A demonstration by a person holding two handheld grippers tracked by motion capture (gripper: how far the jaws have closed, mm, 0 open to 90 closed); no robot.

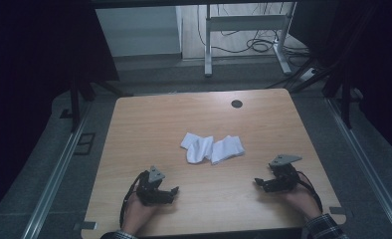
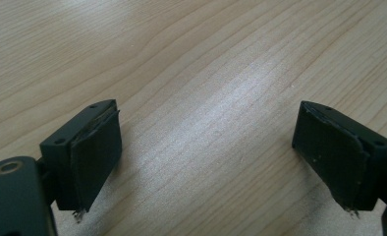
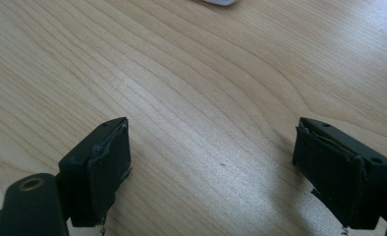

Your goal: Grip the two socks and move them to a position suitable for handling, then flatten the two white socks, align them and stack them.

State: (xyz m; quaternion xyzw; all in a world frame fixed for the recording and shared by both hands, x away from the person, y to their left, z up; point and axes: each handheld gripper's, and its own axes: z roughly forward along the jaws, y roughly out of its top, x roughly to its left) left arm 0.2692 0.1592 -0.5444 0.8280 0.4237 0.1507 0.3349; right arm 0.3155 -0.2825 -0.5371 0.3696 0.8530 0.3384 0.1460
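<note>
White crumpled cloth (image 1: 213, 148) lying mid-worktop (image 1: 134, 129), well apart from both grippers. Left gripper (image 1: 171, 191) and right gripper (image 1: 258, 182) resting near front edge, jaws spread wide, pinching nothing, pointing inward.

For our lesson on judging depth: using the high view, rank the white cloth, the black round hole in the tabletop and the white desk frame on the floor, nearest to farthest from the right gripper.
From the right gripper:
1. White cloth, mid-table.
2. Black round hole, by the table's far edge.
3. White desk frame, on the floor beyond the table.
</note>
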